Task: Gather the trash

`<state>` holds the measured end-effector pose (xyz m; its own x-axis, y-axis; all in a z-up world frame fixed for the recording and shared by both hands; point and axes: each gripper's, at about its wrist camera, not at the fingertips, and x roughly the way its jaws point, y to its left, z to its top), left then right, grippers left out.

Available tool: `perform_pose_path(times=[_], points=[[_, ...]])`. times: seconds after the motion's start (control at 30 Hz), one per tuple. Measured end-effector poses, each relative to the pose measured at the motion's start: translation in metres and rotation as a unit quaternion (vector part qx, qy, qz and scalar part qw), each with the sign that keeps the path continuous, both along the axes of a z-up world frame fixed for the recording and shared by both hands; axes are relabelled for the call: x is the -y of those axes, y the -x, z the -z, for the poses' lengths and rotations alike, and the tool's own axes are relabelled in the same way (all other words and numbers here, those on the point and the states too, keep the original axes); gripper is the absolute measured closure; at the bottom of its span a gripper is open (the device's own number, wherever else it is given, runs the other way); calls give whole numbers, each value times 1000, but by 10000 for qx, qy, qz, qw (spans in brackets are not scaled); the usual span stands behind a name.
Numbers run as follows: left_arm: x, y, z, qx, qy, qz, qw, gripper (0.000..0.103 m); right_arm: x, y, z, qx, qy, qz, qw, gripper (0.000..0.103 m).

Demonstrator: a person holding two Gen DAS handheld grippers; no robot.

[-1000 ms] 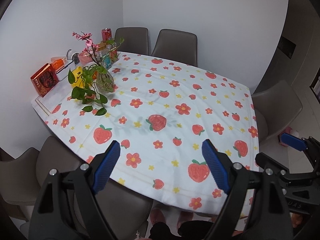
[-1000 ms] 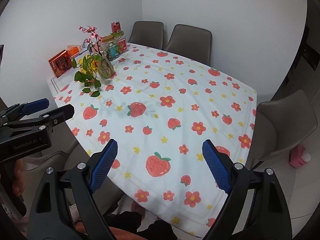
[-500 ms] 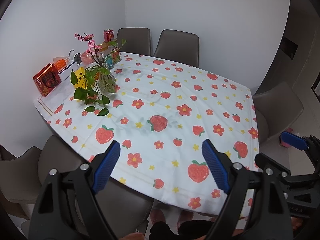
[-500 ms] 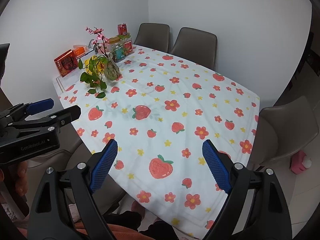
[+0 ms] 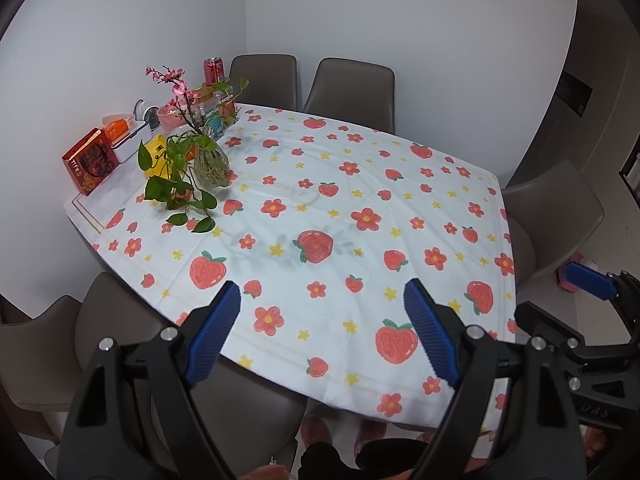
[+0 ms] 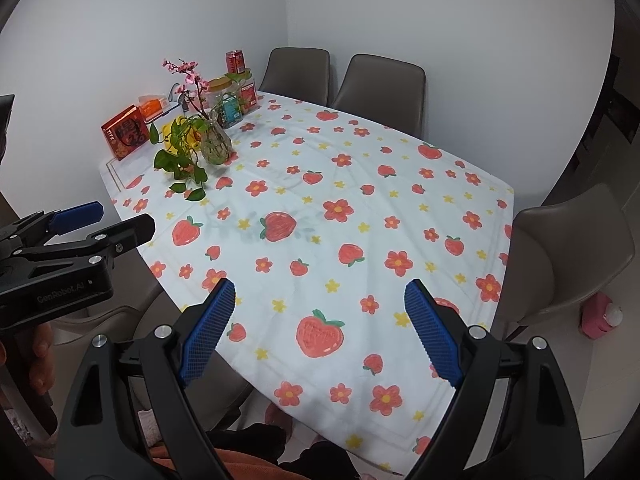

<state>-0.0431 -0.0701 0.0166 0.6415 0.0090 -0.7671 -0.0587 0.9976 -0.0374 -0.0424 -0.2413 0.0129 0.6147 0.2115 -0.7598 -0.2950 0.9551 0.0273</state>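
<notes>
The table [image 5: 360,184] wears a white cloth with strawberries and flowers. No loose trash shows on the cloth. A red drink can [image 5: 213,70] stands at the far left corner; it also shows in the right wrist view [image 6: 235,61]. My left gripper [image 5: 322,308] is open and empty, above the near table edge. My right gripper [image 6: 320,304] is open and empty, above the near edge. The right gripper also shows at the right of the left wrist view [image 5: 560,300], and the left gripper at the left of the right wrist view [image 6: 108,218].
A glass vase with a plant [image 5: 210,164] stands at the left, beside a red box [image 5: 91,161], a yellow toy [image 5: 157,154], jars [image 5: 216,110] and an orange-topped white box [image 5: 122,136]. Grey chairs [image 5: 352,88] surround the table. A pink object [image 6: 600,314] lies on the floor at right.
Both grippers have drawn back and up a little from the table, so more of it shows. Both stay open and empty.
</notes>
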Motion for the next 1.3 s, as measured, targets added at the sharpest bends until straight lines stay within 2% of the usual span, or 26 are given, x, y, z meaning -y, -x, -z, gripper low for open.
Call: perform_pose_path(times=[1.3], points=[[-4,-4,-1,19,-9,37,10000,19,2,-5,-4,41,20,13,10000,19]])
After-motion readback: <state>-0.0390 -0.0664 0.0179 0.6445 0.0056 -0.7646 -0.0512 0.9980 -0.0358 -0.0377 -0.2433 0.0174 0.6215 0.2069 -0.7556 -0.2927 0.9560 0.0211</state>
